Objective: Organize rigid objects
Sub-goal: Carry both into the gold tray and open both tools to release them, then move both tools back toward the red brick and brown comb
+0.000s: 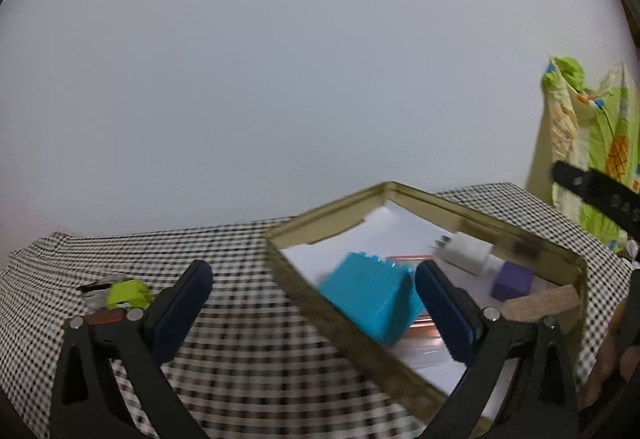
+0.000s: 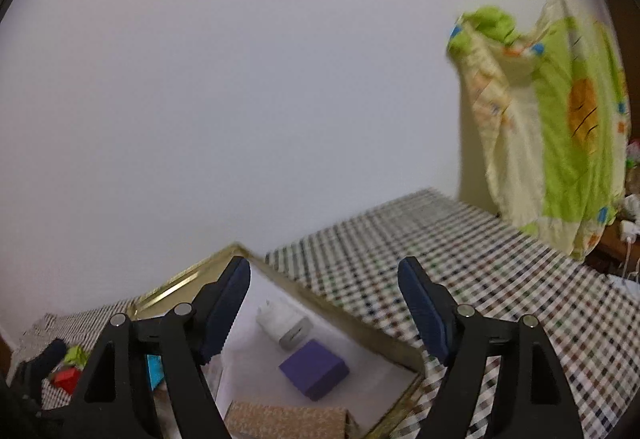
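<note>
A gold tin tray (image 1: 304, 287) lined with white paper sits on the checked tablecloth. In it lie a cyan block (image 1: 370, 297), a white charger (image 1: 466, 251), a purple block (image 1: 512, 281) and a wooden block (image 1: 540, 303). My left gripper (image 1: 312, 305) is open and empty above the tray's near rim. My right gripper (image 2: 324, 305) is open and empty above the tray (image 2: 384, 339), over the charger (image 2: 286, 323), purple block (image 2: 314, 369) and speckled brown block (image 2: 288, 421). A green object (image 1: 130, 293) lies on the cloth to the left.
A checked tablecloth (image 2: 500, 279) covers the table up to a plain white wall. A green and cream patterned cloth (image 2: 560, 119) hangs at the right. A red object (image 2: 66, 379) and a green one (image 2: 76, 355) lie at far left. The right gripper's body (image 1: 600, 195) shows at right.
</note>
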A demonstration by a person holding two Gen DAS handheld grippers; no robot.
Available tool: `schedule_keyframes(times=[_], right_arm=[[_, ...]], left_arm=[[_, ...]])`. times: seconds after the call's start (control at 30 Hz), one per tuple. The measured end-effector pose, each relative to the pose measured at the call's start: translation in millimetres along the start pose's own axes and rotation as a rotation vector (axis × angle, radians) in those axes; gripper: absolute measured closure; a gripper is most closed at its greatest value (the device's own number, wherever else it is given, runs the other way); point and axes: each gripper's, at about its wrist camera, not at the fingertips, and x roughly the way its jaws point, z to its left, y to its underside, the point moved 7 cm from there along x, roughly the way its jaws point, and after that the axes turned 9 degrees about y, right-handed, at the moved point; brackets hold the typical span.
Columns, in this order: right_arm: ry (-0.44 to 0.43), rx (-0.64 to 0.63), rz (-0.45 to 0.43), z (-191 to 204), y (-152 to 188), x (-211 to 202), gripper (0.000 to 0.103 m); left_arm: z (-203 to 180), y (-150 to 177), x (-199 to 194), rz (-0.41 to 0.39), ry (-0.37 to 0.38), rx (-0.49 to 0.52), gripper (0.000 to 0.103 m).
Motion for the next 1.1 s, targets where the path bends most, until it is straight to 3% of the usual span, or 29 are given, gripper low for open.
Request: schedule_keyframes(times=[0.03, 0.23, 0.53, 0.9, 1.1], right_arm=[[0.01, 0.001, -0.02, -1, -2, -3, 0.015], [0.076, -0.003, -0.143, -4, -8, -22, 0.013], [0.134, -0.042, -0.208, 5, -4, -34, 0.012], [0.1, -0.037, -0.189, 18, 11, -59, 0.012], [0.124, -0.053, -0.213, 21, 12, -73, 0.012]], left_arm=[[5, 0, -1, -0.004, -0.007, -0.012, 0.001], [26, 1, -6, -0.021, -0.024, -0.072, 0.001], [39, 7, -12, -0.015, -0.009, -0.119, 0.001], [62, 10, -26, -0.026, -0.062, -0.092, 0.001], [86, 13, -39, -0.046, -0.081, -0.092, 0.001]])
